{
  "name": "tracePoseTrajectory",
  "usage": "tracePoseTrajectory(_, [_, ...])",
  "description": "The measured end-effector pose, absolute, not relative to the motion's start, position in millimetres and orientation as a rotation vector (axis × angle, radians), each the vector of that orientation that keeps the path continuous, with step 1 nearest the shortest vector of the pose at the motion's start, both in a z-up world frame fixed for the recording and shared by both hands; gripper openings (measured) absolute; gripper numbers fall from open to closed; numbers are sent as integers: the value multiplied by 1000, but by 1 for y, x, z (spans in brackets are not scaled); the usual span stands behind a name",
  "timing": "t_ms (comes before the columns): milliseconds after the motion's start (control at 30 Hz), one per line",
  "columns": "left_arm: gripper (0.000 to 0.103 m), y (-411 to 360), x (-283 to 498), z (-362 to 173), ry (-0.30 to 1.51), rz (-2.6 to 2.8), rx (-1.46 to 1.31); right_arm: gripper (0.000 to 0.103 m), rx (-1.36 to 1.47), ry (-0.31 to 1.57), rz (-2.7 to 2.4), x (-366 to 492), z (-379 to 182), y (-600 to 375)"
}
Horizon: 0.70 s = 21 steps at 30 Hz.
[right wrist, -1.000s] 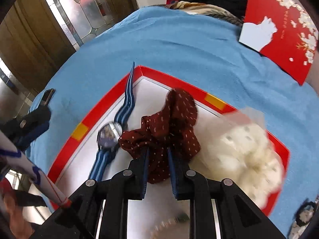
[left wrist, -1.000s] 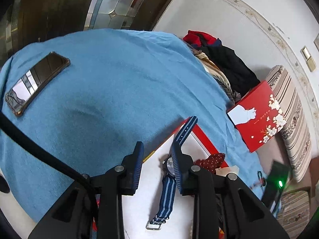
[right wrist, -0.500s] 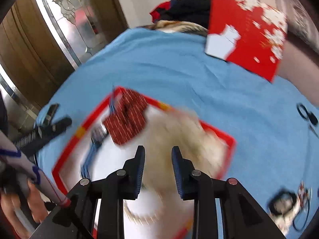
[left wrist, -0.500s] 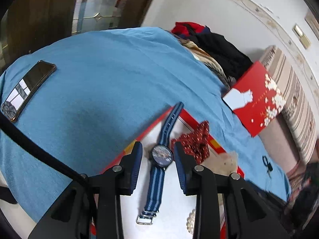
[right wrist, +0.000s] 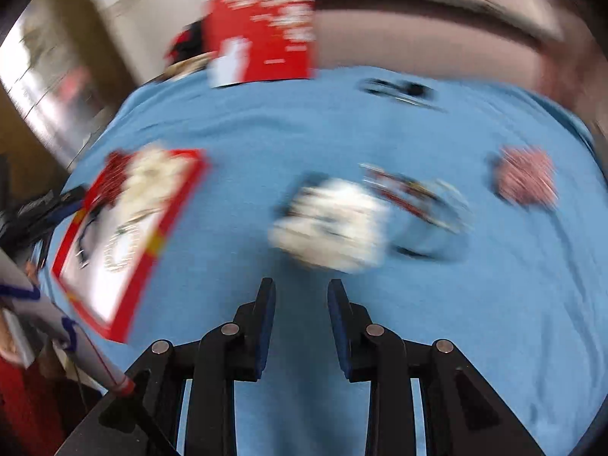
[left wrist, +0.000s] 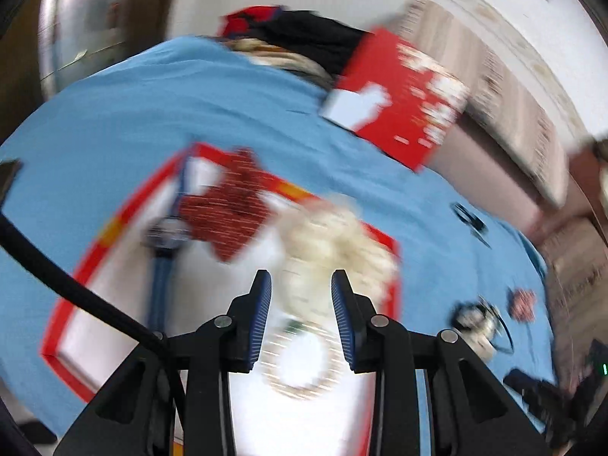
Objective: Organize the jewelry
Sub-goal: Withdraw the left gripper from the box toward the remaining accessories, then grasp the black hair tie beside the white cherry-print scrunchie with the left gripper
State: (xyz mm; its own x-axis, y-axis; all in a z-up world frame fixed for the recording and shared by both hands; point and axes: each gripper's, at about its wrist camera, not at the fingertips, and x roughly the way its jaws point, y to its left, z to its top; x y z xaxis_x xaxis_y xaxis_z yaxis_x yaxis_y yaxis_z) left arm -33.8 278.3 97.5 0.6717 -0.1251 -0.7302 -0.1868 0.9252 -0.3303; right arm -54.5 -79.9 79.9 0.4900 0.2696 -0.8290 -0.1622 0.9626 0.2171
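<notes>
1. Since a second ago the right tool has left the dark red dotted scrunchie in the red-rimmed tray and swung out over the blue cloth; its jaws have just been opening, now parted with nothing between them.
2. The left tool has shifted from the striped-strap watch to hang above the cream scrunchie and bead bracelet, jaws slightly spread and empty.
3. Watch, both scrunchies and bracelet lie in the tray; a white fluffy piece, a tangle of small jewelry and a pink piece lie loose on the cloth, blurred.
4. This looks like the reach for the next loose item: the right tool likely needs to descend onto the white piece, straddle it and close.
</notes>
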Motion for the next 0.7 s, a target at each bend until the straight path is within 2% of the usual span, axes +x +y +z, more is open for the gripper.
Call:
tracePoseTrajectory(67, [33,245,-35,103,830,-51,-363,33,159,1022,190,-63,75,-120])
tracePoseTrajectory(133, [38,221,-36,105,825,-105,-346,35,186,1018,145,-69,71,-146])
tracePoseTrajectory(300, [39,157,-25,98,859,-205,-296,42,266,1005,89,-75,59,-191])
tracePoseTrajectory(500, [39,104,7,83,920,-299,-319,50,360,943,117,-64,53,-211])
tracePoseTrajectory(633, [46,74,25,82,911,-325,-254,52,402,904,162,-42,54,-208])
tracePoseTrajectory(700, [47,61,32,79,915,-324,-194,53,407,898,189,-33,54,-204])
